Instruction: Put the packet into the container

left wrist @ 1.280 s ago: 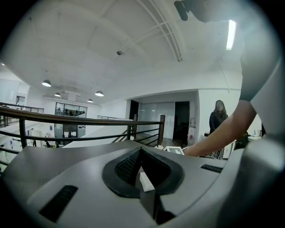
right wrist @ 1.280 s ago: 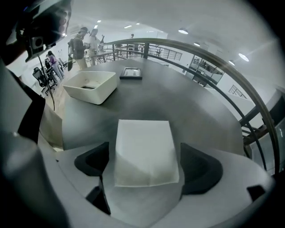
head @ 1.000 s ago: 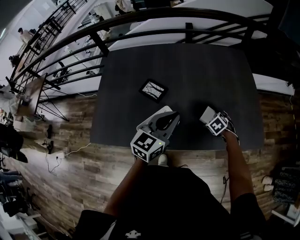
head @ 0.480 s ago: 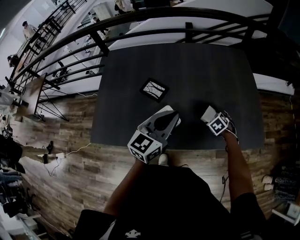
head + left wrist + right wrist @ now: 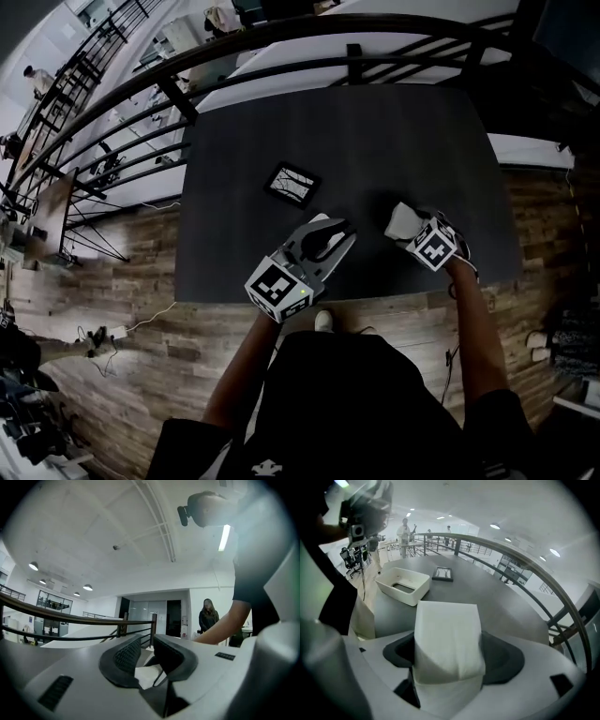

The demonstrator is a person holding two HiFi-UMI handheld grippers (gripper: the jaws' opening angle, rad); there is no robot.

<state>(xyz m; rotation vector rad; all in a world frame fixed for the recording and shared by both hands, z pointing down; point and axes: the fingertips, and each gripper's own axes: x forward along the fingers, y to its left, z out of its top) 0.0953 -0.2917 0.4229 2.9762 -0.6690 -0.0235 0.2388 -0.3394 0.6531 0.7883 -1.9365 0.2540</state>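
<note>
The packet (image 5: 447, 620), a soft white block, stands between the jaws of the right gripper (image 5: 450, 654). The jaws are closing on its sides and pinch it low down, so most of it sticks out past them. That looks deliberate to me, since the free end can then go into the container first. The packet hangs over the near right part of the dark bench (image 5: 394, 131), seemingly lifted off the top.

The container (image 5: 407, 596), a white open-topped tub, sits on the bench ahead of the packet and off to its left. Its mouth faces up with nothing in the way, near enough for a short swing across. Beyond it lies a small black-framed square (image 5: 442, 574), apart from both.

The left gripper (image 5: 146, 642) has its jaws all but pressed together and just starting to part. A bit of white shows low in the gap, and I can't tell what it is.
</note>
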